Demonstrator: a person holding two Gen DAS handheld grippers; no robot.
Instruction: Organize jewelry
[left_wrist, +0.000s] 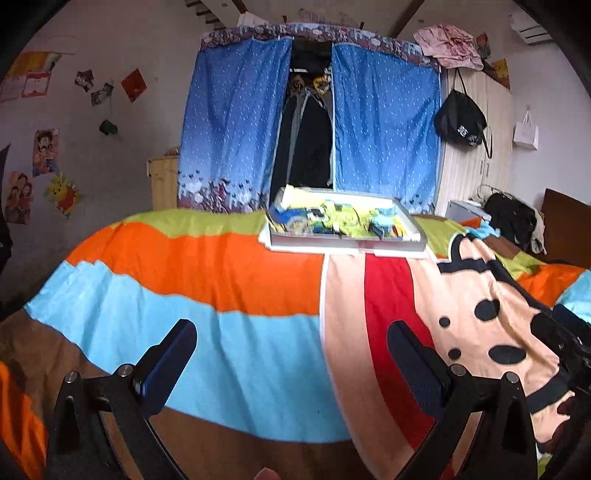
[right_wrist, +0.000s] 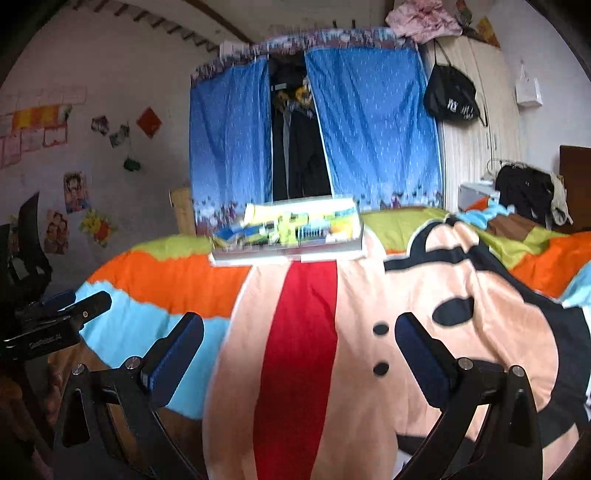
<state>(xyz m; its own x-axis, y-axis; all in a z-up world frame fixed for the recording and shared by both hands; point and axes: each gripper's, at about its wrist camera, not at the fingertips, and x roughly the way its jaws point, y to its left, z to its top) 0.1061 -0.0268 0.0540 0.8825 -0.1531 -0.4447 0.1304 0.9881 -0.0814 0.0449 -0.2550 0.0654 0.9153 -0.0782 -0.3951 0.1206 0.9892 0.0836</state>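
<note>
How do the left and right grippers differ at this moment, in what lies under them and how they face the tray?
The left gripper hangs over the bedspread's light blue and orange bands; the right gripper hangs over its peach and red cartoon figure. From the left wrist the tray sits right of centre; from the right wrist it sits nearly centred and blurred. Both are open, empty, and short of the tray.

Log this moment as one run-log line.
left gripper: open, empty, above bedspread | right gripper: open, empty | tray: far side of bed, untouched, contents blurred | phase: approach
</note>
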